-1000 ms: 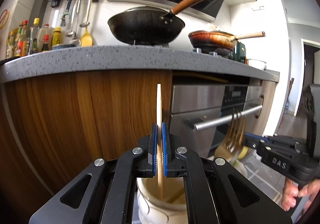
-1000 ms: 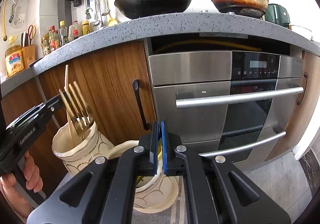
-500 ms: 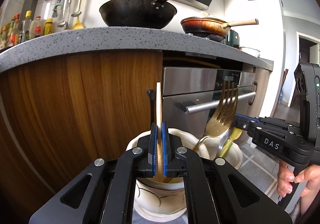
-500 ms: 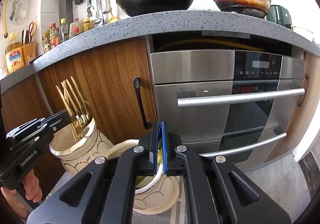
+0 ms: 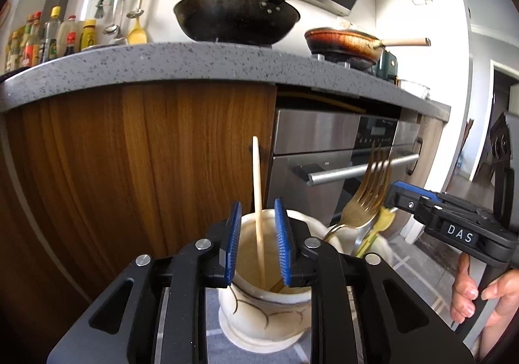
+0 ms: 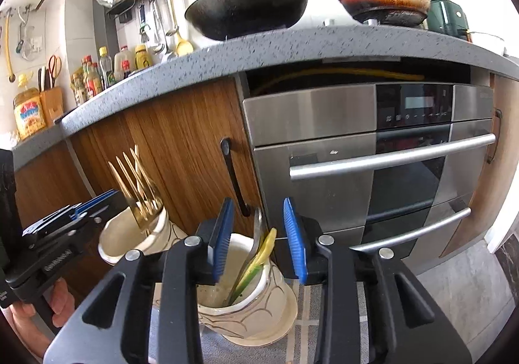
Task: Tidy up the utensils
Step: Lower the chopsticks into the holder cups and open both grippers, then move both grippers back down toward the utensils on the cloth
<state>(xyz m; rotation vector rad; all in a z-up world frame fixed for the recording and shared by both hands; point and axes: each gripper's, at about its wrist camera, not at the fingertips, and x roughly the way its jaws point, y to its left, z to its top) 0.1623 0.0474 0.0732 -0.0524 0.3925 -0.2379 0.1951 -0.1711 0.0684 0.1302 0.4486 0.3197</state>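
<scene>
In the left wrist view my left gripper (image 5: 258,245) is open above a cream ceramic holder (image 5: 264,309). A thin wooden stick (image 5: 258,198) stands free in the holder between the jaws. A gold fork (image 5: 366,198) leans beside it. In the right wrist view my right gripper (image 6: 259,242) is open over a second cream holder (image 6: 243,305). That holder contains a yellow-handled utensil (image 6: 264,250) and a metal utensil (image 6: 256,234). The first holder (image 6: 129,239) with the gold fork (image 6: 136,185) stands to its left, with the left gripper (image 6: 68,221) beside it.
Both holders stand on a grey checked cloth (image 6: 321,328) in front of wooden cabinet doors (image 5: 146,169) and a steel oven (image 6: 373,169). A grey stone countertop (image 5: 162,65) overhangs, carrying a black wok (image 5: 236,17) and a frying pan (image 5: 343,44).
Both grippers have opened. The left let go of the wooden stick, which now stands in its holder. The right let go of the yellow-handled utensil in the second holder.
</scene>
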